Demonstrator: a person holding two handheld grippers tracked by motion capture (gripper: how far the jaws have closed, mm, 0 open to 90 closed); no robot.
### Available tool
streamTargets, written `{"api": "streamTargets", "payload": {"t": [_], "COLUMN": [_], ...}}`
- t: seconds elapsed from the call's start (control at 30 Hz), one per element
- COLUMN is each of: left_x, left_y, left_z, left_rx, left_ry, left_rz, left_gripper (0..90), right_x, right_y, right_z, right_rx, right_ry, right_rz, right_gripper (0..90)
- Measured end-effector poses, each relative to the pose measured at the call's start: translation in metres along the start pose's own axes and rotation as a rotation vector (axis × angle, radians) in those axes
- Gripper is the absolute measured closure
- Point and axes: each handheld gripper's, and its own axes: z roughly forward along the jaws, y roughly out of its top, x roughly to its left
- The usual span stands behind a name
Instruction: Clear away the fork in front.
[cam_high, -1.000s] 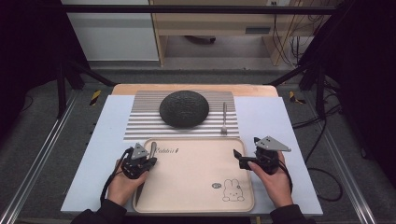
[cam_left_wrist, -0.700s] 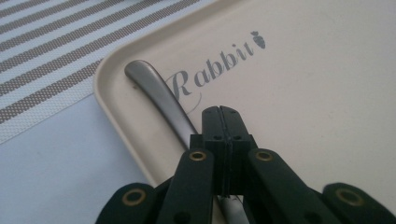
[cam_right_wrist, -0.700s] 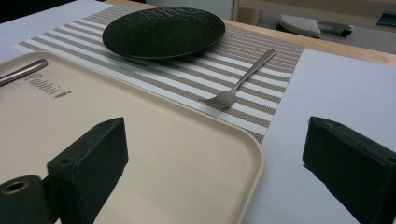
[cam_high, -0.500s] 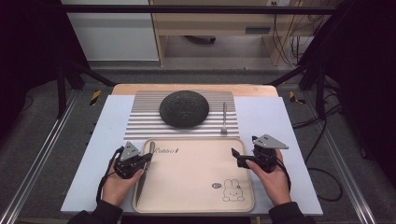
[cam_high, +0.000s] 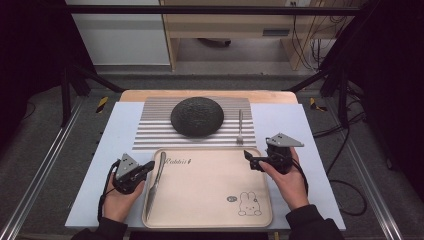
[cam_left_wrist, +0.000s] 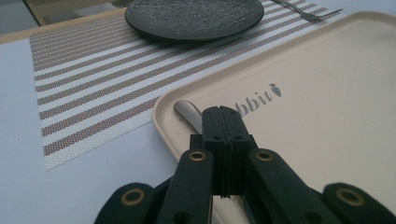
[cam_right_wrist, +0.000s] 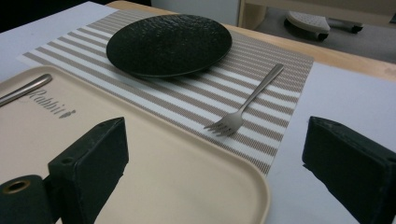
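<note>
A silver knife (cam_high: 155, 179) (cam_left_wrist: 186, 110) lies along the left side of the beige rabbit tray (cam_high: 210, 200) (cam_left_wrist: 327, 116) (cam_right_wrist: 187, 186). My left gripper (cam_high: 148, 168) (cam_left_wrist: 220, 112) sits just left of the tray, with its tips beside the knife. Its jaws look pressed together with nothing seen between them, though they have just begun to part by a sliver. My right gripper (cam_high: 251, 160) (cam_right_wrist: 215, 140) hovers over the tray's upper right corner, open and empty. A black plate (cam_high: 197, 116) (cam_left_wrist: 194, 16) (cam_right_wrist: 168, 43) rests on the striped placemat (cam_high: 150, 132), and a fork (cam_high: 240, 125) (cam_right_wrist: 247, 105) lies to its right.
A pale blue mat (cam_high: 115, 150) covers the wooden table (cam_high: 150, 95). Metal frame rails (cam_high: 45, 165) run along both sides. A cable trails from the right gripper over the table's right edge.
My left gripper has drawn back to the left, off the tray's edge, leaving the knife lying on the tray. My right gripper has barely shifted.
</note>
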Motion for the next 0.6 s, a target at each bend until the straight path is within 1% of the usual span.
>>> {"api": "streamTargets", "payload": {"t": [0.03, 0.07, 0.1, 0.13, 0.17, 0.2, 0.23, 0.27, 0.3, 0.33, 0.37, 0.4, 0.43, 0.47, 0.53, 0.57, 0.6], "left_x": [0.0, 0.0, 0.0, 0.001, 0.001, 0.001, 0.001, 0.001, 0.002, 0.002, 0.002, 0.003, 0.003, 0.003, 0.003, 0.004, 0.004], "left_y": [-0.001, -0.002, -0.003, -0.002, -0.002, -0.001, 0.0, 0.0, 0.0, 0.0, 0.0, 0.0, 0.0, 0.0, -0.001, -0.001, -0.001], "left_z": [-0.001, -0.001, -0.003, -0.004, -0.004, -0.004, -0.005, -0.005, -0.005, -0.004, -0.003, -0.002, -0.002, -0.001, 0.001, 0.001, 0.001], "left_rx": [-0.006, -0.01, -0.037, -0.051, -0.051, -0.058, -0.073, -0.073, -0.073, -0.071, -0.069, -0.07, -0.074, -0.078, -0.08, -0.074, -0.074], "left_ry": [0.005, 0.01, 0.023, 0.024, 0.024, 0.039, 0.064, 0.064, 0.071, 0.076, 0.083, 0.083, 0.084, 0.087, 0.089, 0.105, 0.105], "left_rz": [0.001, -0.002, -0.015, -0.016, -0.016, -0.021, -0.023, -0.023, -0.027, -0.034, -0.039, -0.043, -0.048, -0.055, -0.068, -0.065, -0.065], "left_gripper": [79.2, 79.2, 65.4, 59.6, 54.4, 54.4, 43.8, 39.9, 33.6, 33.6, 26.1, 26.1, 21.7, 21.7, 19.1, 15.5, 14.0], "right_x": [-0.001, -0.001, -0.002, -0.003, -0.003, -0.003, -0.004, -0.004, -0.005, -0.005, -0.006, -0.006, -0.006, -0.006, -0.008, -0.01, -0.01], "right_y": [0.009, 0.009, 0.019, 0.024, 0.028, 0.028, 0.037, 0.037, 0.045, 0.045, 0.052, 0.052, 0.059, 0.059, 0.064, 0.069, 0.069], "right_z": [0.002, 0.002, 0.006, 0.009, 0.011, 0.011, 0.018, 0.018, 0.026, 0.026, 0.035, 0.035, 0.045, 0.045, 0.056, 0.068, 0.068], "right_rx": [-0.005, -0.005, -0.009, -0.011, -0.013, -0.013, -0.008, -0.008, -0.003, -0.003, 0.0, 0.0, 0.008, 0.008, 0.01, 0.019, 0.019], "right_ry": [-0.002, -0.002, -0.007, -0.008, -0.01, -0.01, -0.015, -0.015, -0.016, -0.016, -0.02, -0.02, -0.028, -0.028, -0.034, -0.048, -0.048], "right_rz": [-0.005, -0.005, -0.008, -0.007, -0.005, -0.005, -0.006, -0.006, 0.004, 0.004, 0.009, 0.009, 0.009, 0.009, 0.017, 0.015, 0.015], "right_gripper": [6.9, 6.9, 6.8, 6.8, 6.9, 6.9, 7.0, 7.0, 7.1, 7.1, 7.7, 7.7, 8.5, 8.5, 9.1, 9.9, 9.9]}}
